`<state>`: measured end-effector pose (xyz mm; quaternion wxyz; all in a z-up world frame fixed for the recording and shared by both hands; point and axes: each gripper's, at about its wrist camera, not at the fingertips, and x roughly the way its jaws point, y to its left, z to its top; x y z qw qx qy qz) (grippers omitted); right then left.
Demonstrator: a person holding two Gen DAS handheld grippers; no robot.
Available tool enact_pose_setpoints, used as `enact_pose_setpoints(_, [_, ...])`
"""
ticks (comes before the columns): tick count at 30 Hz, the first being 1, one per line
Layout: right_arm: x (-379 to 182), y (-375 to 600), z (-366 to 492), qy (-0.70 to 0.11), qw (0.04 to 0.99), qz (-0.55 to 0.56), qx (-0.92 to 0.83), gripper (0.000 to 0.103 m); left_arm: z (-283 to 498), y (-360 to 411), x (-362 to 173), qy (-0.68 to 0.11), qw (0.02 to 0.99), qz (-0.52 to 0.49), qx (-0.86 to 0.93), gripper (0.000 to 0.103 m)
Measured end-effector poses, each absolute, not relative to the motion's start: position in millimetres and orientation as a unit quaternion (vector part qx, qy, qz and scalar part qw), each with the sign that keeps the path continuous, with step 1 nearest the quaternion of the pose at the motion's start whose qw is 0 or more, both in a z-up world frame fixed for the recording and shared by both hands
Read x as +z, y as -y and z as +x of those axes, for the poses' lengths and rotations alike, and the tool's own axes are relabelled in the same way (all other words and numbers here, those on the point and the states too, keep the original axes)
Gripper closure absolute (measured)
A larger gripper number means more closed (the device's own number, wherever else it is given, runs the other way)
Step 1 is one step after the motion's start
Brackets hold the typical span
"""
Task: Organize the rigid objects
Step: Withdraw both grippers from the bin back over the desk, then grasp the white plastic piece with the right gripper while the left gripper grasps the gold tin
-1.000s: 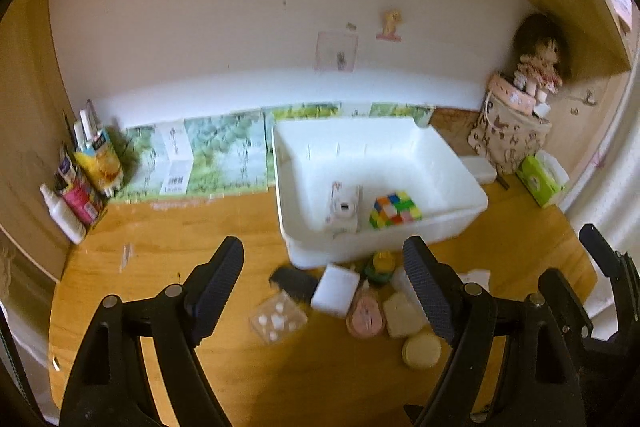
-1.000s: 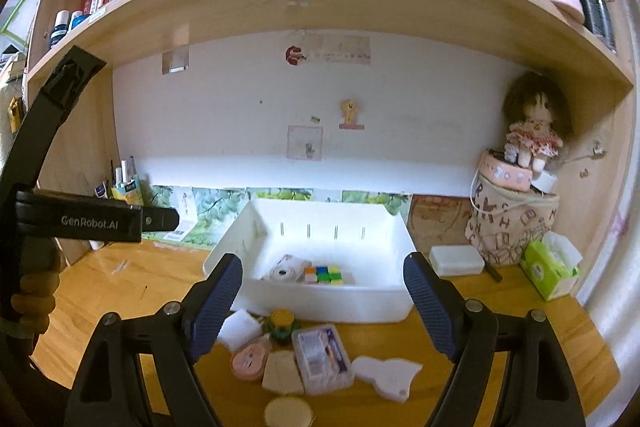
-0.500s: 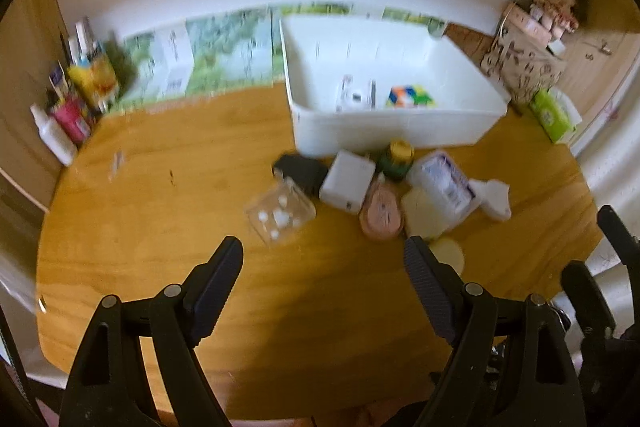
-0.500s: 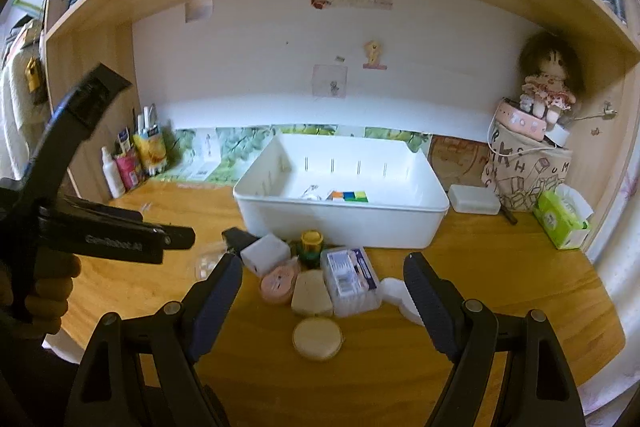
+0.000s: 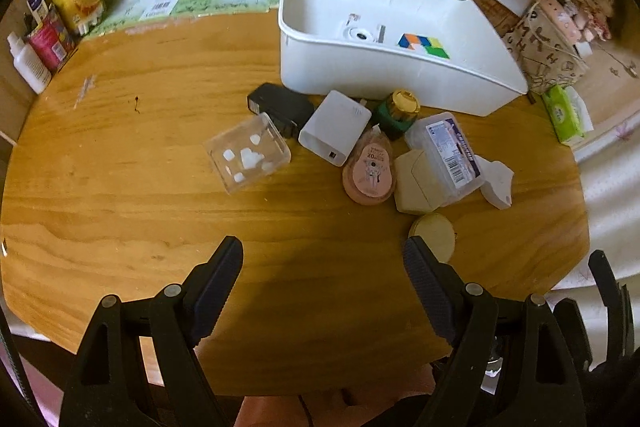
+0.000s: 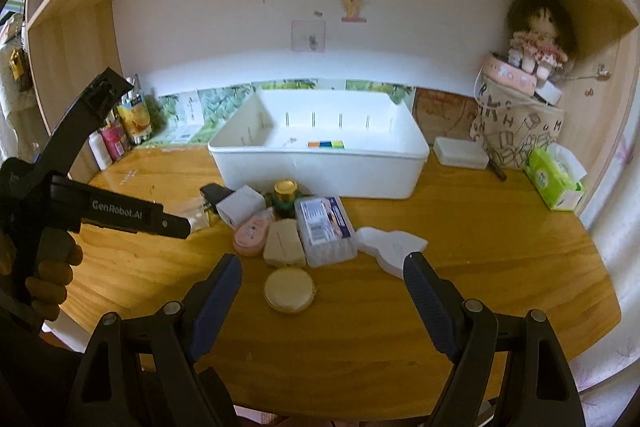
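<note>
A white bin point(image 5: 400, 75) point(image 6: 320, 171) stands at the back of the wooden table and holds a colour cube point(image 5: 424, 45) and a small white camera point(image 5: 360, 34). In front of it lie several loose items: a clear plastic box point(image 5: 248, 155), a black adapter point(image 5: 276, 105), a white charger point(image 5: 334, 133), a green jar with gold lid point(image 5: 398, 111) point(image 6: 285, 197), a pink tape dispenser point(image 5: 370, 173), a beige block point(image 6: 284, 243), a labelled clear case point(image 6: 324, 231), a round beige disc point(image 6: 289, 290). My left gripper point(image 5: 322, 275) and right gripper point(image 6: 322, 287) are open, empty, above the table's front.
Bottles and tubes point(image 5: 44, 39) stand at the back left. A patterned bag with a doll point(image 6: 516, 115), a green tissue pack point(image 6: 554, 179) and a small white box point(image 6: 460, 153) are at the back right. A white flat shape point(image 6: 390, 247) lies right of the pile.
Both grippers have pulled back and risen from the bin toward the table's front edge; the left view has tilted down onto the table. Both stay open and empty.
</note>
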<state>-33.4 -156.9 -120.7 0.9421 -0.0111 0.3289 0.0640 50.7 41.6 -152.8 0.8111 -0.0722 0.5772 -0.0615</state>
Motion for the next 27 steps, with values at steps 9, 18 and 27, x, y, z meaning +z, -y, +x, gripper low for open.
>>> enact_pose_setpoints(9, [-130.3, 187.1, -5.3, -0.365, 0.924, -0.026, 0.108, 0.02, 56.9, -21.6, -163.7, -0.604, 0.791, -0.094, -0.017, 0.018])
enact_pose_setpoints(18, [-137.0, 217.2, 26.1, -0.389, 0.907, -0.048, 0.157, 0.02, 57.1, 7.4, -180.2, -0.641, 0.76, -0.107, 0.014, 0.018])
enact_pose_setpoints(27, [-150.0, 229.4, 56.8, -0.408, 0.886, -0.085, 0.204, 0.02, 59.6, 29.8, -196.4, -0.654, 0.745, -0.126, 0.037, 0.018])
